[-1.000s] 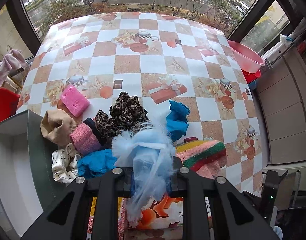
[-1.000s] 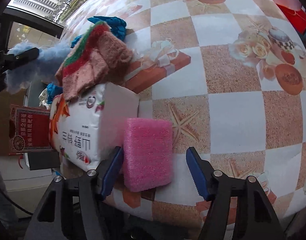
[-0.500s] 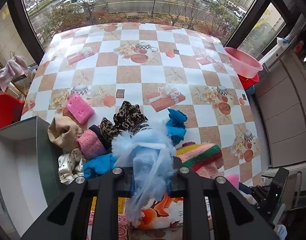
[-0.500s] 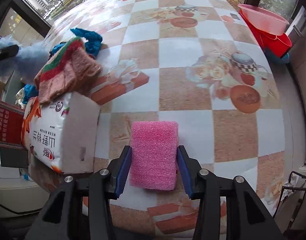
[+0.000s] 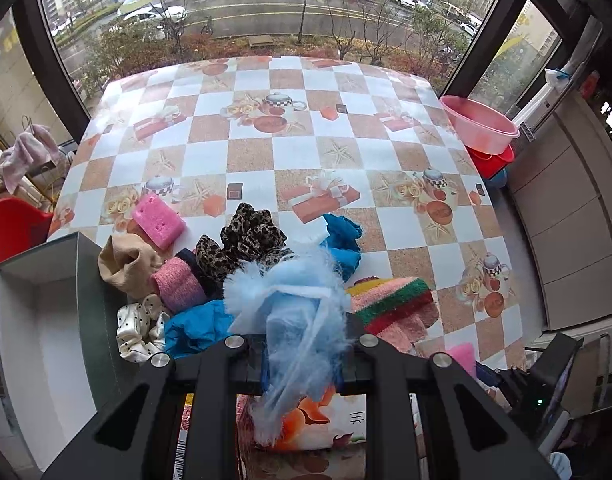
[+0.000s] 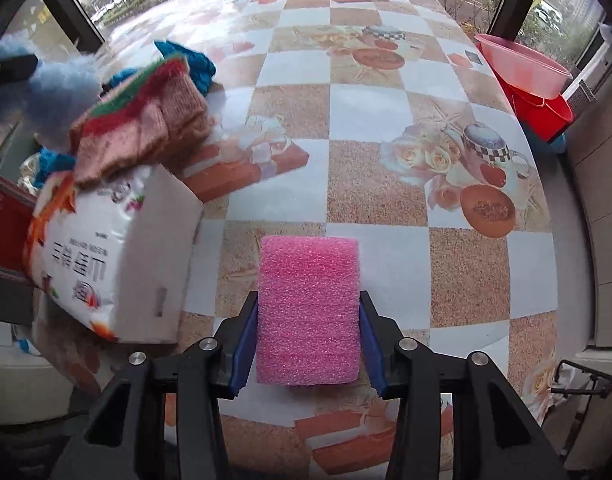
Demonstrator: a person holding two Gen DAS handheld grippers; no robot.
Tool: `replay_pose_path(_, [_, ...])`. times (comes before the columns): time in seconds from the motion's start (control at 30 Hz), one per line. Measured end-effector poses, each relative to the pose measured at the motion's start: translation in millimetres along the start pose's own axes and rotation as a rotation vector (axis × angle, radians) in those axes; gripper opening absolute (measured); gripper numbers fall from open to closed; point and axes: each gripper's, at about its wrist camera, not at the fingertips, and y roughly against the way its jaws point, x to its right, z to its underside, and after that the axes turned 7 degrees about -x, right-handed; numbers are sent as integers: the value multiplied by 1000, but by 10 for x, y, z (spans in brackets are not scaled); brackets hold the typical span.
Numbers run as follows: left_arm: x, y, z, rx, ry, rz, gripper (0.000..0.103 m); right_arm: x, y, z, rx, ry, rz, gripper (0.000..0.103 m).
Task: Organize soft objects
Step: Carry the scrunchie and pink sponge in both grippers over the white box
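Pink sponge flat between fingers; fluffy blue puff clamped above soft pile.

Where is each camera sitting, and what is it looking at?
Left wrist: sits on the left gripper, looking steeply down over its black fingers at the fluffy blue puff it grips and the soft pile.
Right wrist: sits on the right gripper, looking down at the pink sponge it squeezes.
Shared: the striped knit cloth, checkered table, pink basin.
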Motion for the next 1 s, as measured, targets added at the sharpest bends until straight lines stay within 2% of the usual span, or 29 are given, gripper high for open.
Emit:
replay_pose_path(0.1, [71,119,44,41,-29,-15,24,-41,263,-15,64,15,0,47])
replay_pose_path(0.23, [165,273,148,82,-59,2,24,-137,490,-22,121,19,-14,47])
replay_pose_path(0.6, [379,635,580,172,-149,36,24,-197,627,87,148,-22,-71,47])
replay_pose_path(1.0, [486,801,914,203,-199,55,24,-263,824,242,187,-18,-75,47])
